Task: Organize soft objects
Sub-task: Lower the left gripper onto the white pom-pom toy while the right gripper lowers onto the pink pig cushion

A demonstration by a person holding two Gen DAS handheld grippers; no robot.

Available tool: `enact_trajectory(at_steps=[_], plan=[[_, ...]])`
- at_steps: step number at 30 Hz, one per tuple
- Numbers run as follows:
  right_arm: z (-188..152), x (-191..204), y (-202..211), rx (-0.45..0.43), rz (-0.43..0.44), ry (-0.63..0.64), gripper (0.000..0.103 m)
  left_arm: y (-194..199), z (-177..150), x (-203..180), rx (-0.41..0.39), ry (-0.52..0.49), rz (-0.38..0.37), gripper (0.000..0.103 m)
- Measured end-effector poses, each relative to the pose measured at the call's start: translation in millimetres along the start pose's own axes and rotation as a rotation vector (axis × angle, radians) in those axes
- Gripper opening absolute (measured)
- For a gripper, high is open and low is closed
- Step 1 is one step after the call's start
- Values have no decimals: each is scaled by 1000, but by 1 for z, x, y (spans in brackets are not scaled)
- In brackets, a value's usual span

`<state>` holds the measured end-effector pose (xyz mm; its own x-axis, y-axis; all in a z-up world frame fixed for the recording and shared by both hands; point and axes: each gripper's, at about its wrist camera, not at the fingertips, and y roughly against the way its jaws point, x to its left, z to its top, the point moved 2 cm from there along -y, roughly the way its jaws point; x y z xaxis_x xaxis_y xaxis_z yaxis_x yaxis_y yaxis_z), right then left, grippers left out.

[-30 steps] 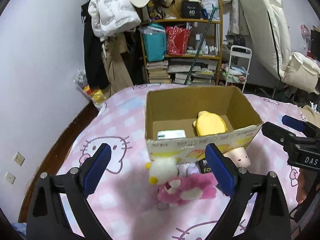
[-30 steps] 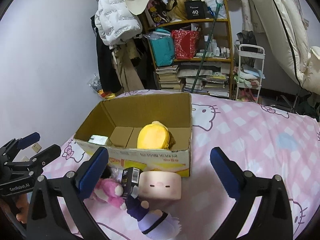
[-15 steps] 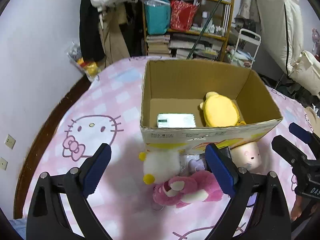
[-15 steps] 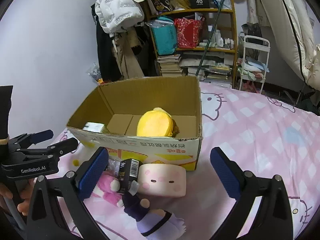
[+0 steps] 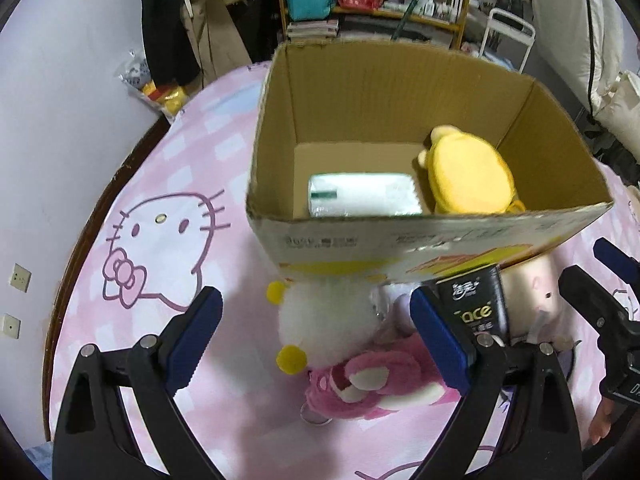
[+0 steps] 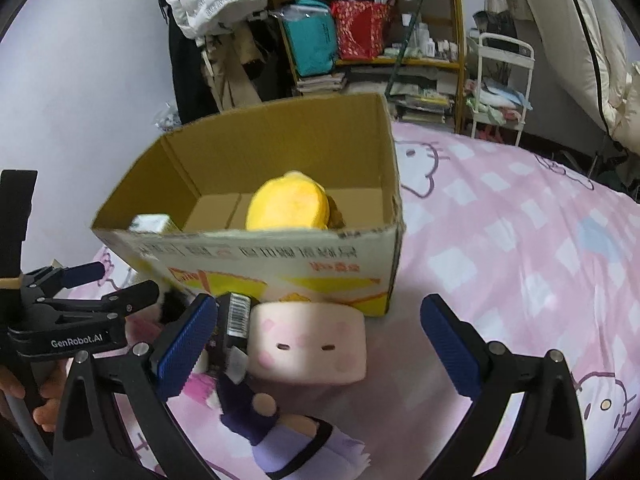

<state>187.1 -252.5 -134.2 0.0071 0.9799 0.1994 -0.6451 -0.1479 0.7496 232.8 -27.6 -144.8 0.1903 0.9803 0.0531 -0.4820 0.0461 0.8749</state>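
On the bed stands a box holding a packet on the left and a round plush on the right; more plushes lie just before its near wall.

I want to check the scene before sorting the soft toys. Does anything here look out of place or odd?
Two things are not plush: a white packet inside the cardboard box beside the yellow plush, and a black carton standing among the toys in front of the box. Nothing looks spilled or damaged. Both claws are open and empty.
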Motion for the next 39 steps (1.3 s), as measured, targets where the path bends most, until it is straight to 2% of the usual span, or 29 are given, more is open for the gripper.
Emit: enact_trajectory(at_steps=[7,15,20,37,39], plan=[[-3,-3,-17,48,-4,-15,103,-16,0,6,70,28,9,94],[-3,-6,-35,99,8,-27,103,-27,2,9,98,33,0,94],[-1,-7,-38,92,0,-21,103,-34,3,6,120,27,1,94],[-6,-1,-47,130,-26,-16,103,-55,12,21,152,26,-2,94],[-5,-2,-49,147,-4,-29,97,-56,13,21,143,20,0,93]])
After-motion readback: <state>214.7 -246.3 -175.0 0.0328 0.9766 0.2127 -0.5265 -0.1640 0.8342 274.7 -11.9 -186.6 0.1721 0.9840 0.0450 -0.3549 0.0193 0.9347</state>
